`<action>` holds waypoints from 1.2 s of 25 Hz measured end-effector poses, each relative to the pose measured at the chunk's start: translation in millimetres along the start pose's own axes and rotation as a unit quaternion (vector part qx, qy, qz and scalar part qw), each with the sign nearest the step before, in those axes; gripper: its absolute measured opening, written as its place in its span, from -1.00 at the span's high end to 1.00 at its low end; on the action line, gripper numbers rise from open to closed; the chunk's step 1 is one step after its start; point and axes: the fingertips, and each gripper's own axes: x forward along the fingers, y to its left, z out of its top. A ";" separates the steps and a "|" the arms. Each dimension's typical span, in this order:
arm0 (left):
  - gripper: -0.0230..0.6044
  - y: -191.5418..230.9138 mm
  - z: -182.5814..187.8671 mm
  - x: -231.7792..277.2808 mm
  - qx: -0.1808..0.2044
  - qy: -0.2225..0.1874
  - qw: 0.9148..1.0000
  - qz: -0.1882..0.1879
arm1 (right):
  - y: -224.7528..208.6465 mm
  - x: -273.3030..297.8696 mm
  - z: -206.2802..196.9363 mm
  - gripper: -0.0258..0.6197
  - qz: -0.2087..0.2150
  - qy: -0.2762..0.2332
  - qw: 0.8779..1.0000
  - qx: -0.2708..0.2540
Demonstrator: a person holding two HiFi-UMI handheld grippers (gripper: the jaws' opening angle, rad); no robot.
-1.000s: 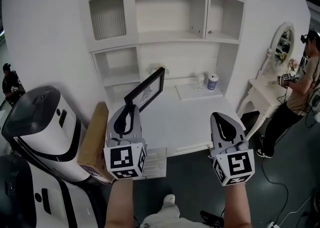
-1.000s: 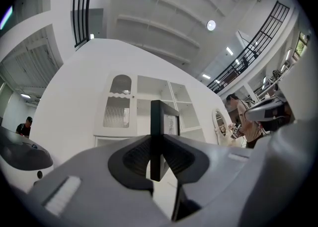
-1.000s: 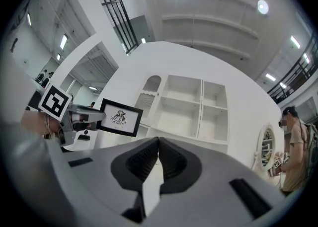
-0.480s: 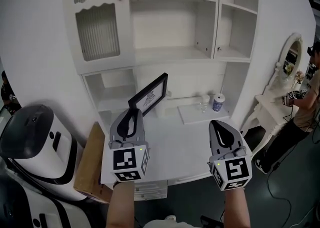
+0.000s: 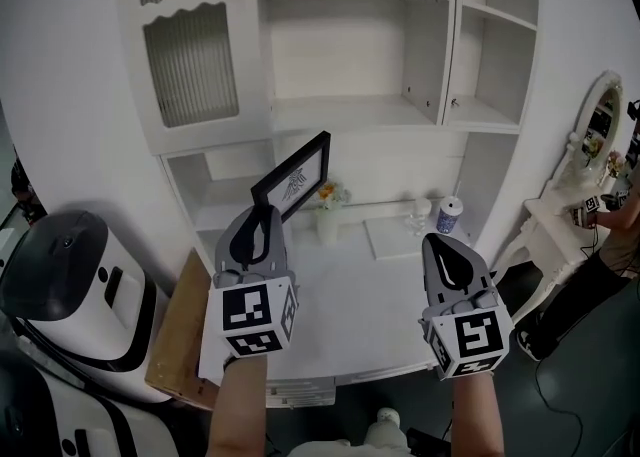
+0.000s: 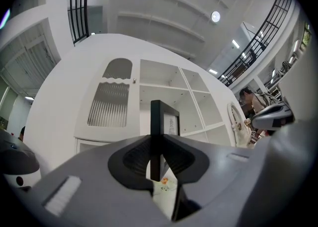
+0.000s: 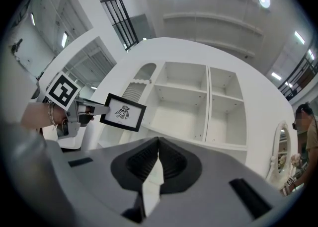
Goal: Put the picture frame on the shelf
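The black-rimmed picture frame is clamped by its edge in the left gripper and held up before the white wooden shelf unit — the right gripper is closed, empty. So narrowly held, the frame could be pivoted loose if a shelf edge is struck.

No readable text, brand or number anywhere; picture frame print shows dark winged emblem, any lettering too small to tell; marker cube on left hand-held gripper, below frame, and marker cube on right hand-held gripper, lower right of frame: black-white square patterns only, no letters; can on table, right of frame: blue print, illegible
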 end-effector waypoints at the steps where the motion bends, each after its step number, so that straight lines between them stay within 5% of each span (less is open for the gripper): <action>1: 0.68 0.1 0.9 5.0 0.001 0.000 1.000 0.005 | -4.2 5.5 0.0 0.89 0.002 -0.004 1.000 -0.001; 15: 0.68 -6.9 21.5 94.5 0.017 -0.007 0.994 0.108 | -67.3 112.3 -9.5 0.89 0.091 -0.054 0.994 -0.019; 30: 0.68 8.0 21.9 161.5 0.015 0.022 0.976 0.218 | -109.9 202.8 -17.2 0.89 0.175 -0.106 0.979 -0.016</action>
